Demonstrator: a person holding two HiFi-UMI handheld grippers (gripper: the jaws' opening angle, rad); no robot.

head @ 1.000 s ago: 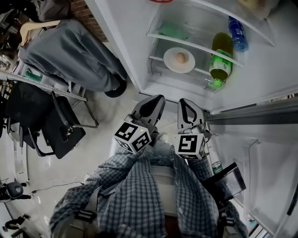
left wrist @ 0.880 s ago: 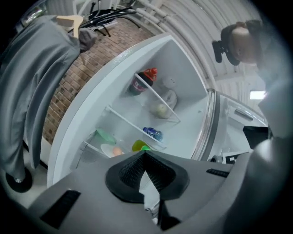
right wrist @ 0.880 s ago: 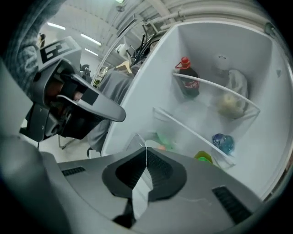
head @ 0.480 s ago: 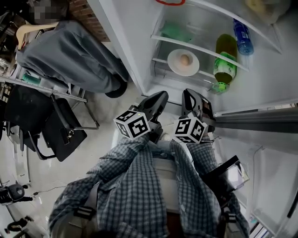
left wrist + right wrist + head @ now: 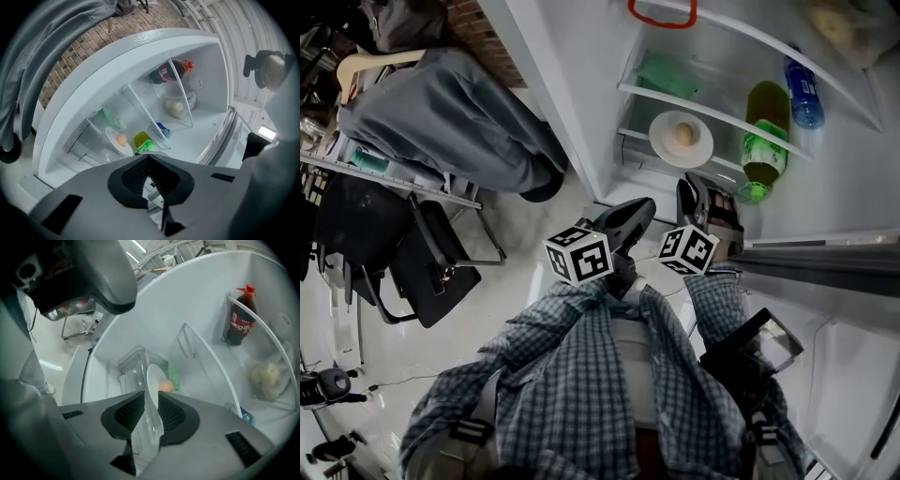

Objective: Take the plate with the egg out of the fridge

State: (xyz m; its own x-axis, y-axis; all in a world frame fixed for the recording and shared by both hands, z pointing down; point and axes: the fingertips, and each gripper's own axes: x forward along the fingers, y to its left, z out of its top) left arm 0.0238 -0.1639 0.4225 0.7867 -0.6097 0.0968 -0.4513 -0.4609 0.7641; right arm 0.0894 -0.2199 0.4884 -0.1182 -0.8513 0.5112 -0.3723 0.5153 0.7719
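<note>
Now | plate [image 5: 664, 146] with egg [image 5: 683, 134] | just ahead of right gripper [image 5: 701, 187], jaws apart

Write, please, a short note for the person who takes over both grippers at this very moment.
Left gripper: shut, empty, low in front of the open fridge.
Right gripper: open, jaws lined up with the plate's edge, not closed on it.
Plate with the egg: inside the fridge, beside the green bottle.
Done: the fridge is open and the right gripper is near the plate.
Left: grip the rim, then probably draw the plate out level so the egg does not roll.
</note>
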